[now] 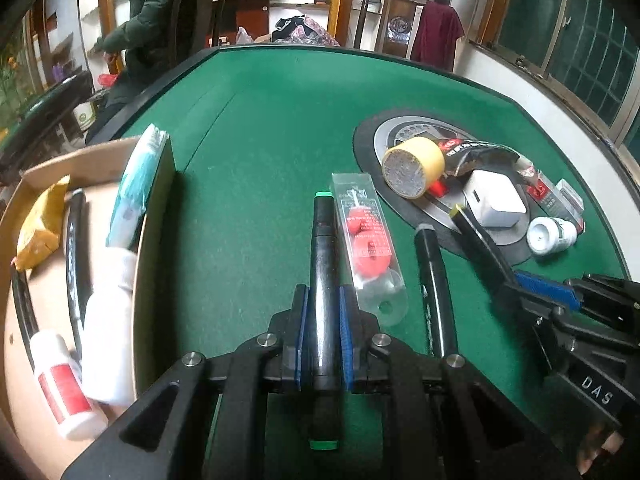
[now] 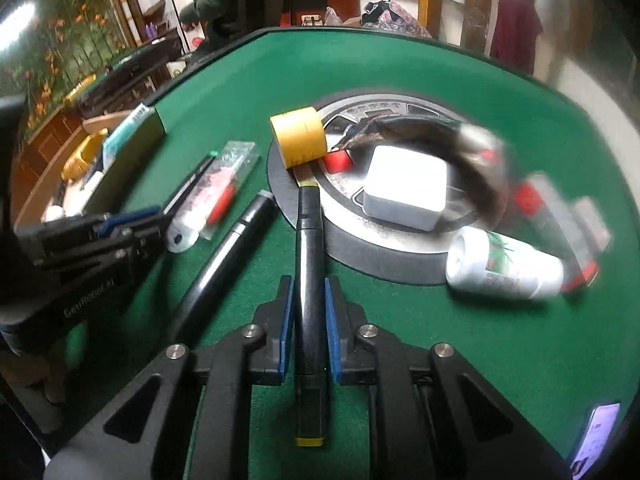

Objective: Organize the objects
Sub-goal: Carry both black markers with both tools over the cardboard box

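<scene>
My left gripper [image 1: 323,300] is shut on a black marker with green ends [image 1: 323,248], held over the green table. My right gripper [image 2: 308,292] is shut on a black marker with yellow ends [image 2: 307,248]; it shows at the right of the left wrist view [image 1: 480,242]. A third black marker [image 1: 434,276] lies on the felt between them, also in the right wrist view [image 2: 228,248]. A clear packet of red pieces [image 1: 366,236] lies beside the green marker. A cardboard box [image 1: 28,176] at the left holds white bottles [image 1: 108,320], a yellow pack and a blue-white packet.
A round black and silver centre plate [image 2: 360,248] carries a yellow tape roll [image 1: 414,166], a white charger [image 1: 496,198] and a black pouch [image 1: 476,152]. A white bottle [image 2: 508,266] lies by it. A phone [image 2: 596,436] sits at the front right edge. A seated person [image 1: 156,20] is beyond the table.
</scene>
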